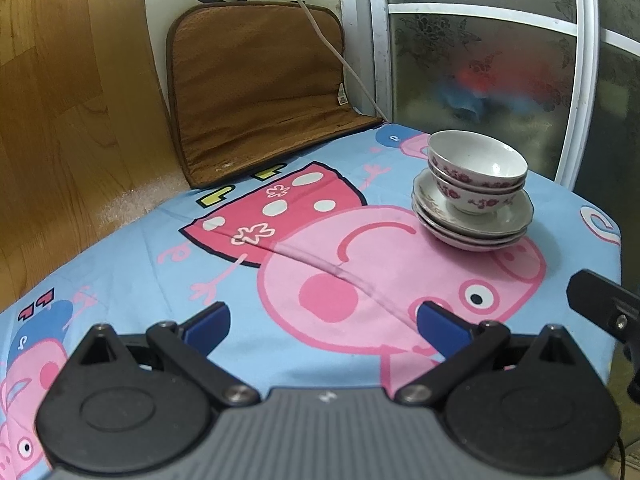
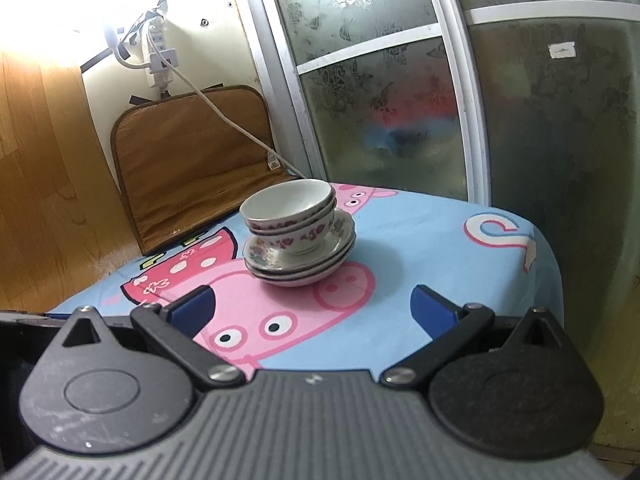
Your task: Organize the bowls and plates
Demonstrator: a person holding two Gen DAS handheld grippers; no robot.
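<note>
Nested white bowls with red flower bands (image 1: pixel 476 168) sit on a stack of white plates (image 1: pixel 472 224) at the far right of the table. The same bowls (image 2: pixel 290 216) and plates (image 2: pixel 300 264) show in the right wrist view, straight ahead in the middle. My left gripper (image 1: pixel 322 320) is open and empty, well short of the stack and to its left. My right gripper (image 2: pixel 312 304) is open and empty, a short way in front of the stack. Part of the right gripper's body (image 1: pixel 604 308) shows at the right edge of the left wrist view.
The table wears a blue cartoon-pig cloth (image 1: pixel 160 264). A brown cushion (image 1: pixel 256 92) leans on the wall at the back, with a white cable (image 1: pixel 320 36) hanging across it. A frosted glass door (image 2: pixel 384 96) stands behind the table. The table's right edge (image 2: pixel 548 264) drops off near the stack.
</note>
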